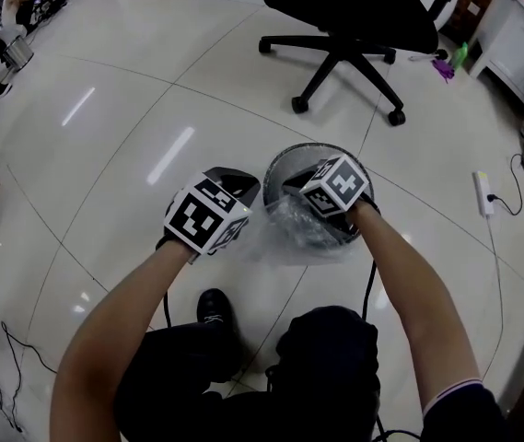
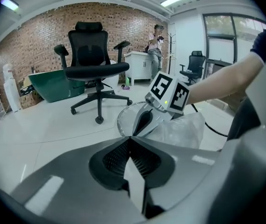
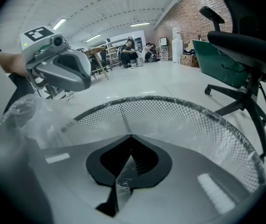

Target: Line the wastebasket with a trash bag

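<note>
**Head view.** The basket (image 1: 291,157) stands upright on the floor, mouth up, just ahead of both hands. The right tongs (image 1: 309,191) point down over its mouth. The left tongs (image 1: 234,191) sit just outside the rim, on its left side, so the right hand is the nearer one. The clear bag (image 1: 280,236) runs crosswise from the left tongs to the right tongs and bunches over the near part of the rim. The far part of the rim shows bare.

**Left gripper view.** The left tongs (image 2: 132,138) are together, with what looks like a pale strip of film pinched between them. The basket (image 2: 121,118) lies ahead and slightly lower. The right tongs (image 2: 144,122) are over it, and the bag (image 2: 184,129) billows on their right.

**Right gripper view.** The right tongs (image 3: 130,137) are clamped on crinkled clear film. The mesh rim (image 3: 193,120) curves right in front of them and below, open side up. The left tongs (image 3: 69,73) hang up to the left, and loose bag (image 3: 25,115) lies under them.

As I judge it, the next move turns on carrying the held edge forward from the right tongs to the far rim while the left tongs hold the near-left side. The bag's mouth should then face up, like the basket's.
</note>
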A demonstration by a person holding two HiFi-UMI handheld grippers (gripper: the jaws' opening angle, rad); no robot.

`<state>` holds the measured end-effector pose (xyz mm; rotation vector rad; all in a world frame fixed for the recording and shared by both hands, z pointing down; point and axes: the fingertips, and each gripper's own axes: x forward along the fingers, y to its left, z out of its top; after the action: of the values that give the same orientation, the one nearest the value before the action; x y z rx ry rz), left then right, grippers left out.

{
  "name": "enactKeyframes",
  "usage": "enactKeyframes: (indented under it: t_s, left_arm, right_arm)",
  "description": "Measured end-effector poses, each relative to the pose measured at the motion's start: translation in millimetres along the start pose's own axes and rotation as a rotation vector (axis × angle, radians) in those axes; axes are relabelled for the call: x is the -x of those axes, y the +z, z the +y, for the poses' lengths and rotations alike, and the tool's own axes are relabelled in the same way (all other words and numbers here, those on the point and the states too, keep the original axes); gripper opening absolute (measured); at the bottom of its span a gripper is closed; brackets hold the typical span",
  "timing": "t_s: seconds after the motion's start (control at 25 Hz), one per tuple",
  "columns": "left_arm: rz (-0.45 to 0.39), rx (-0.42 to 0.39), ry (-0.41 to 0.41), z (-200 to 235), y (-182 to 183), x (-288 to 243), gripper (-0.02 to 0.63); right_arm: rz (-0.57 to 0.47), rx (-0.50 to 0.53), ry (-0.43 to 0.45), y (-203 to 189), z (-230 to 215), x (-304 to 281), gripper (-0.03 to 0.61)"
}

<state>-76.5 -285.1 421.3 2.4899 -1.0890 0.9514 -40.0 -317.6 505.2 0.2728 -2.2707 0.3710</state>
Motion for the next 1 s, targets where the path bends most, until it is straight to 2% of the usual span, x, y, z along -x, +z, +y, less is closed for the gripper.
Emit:
enactKeyframes:
  t_s: [0.44, 0.84, 1.0]
  left_arm:
    - [-0.006, 0.015, -0.005, 9, -10, -9, 0.011]
    - [-0.044, 0.069, -0.001, 22, -12, -10, 0.012]
    - [-0.049, 0.07, -0.011, 23, -13, -11, 0.012]
  right_arm:
    - [0.007, -0.041, -0.017, -21, -20, -38, 0.002]
    - [0.098, -0.018, -0.058, -44, -31, -62, 0.002]
    - [0.11, -0.019, -0.044, -47, -28, -72, 0.002]
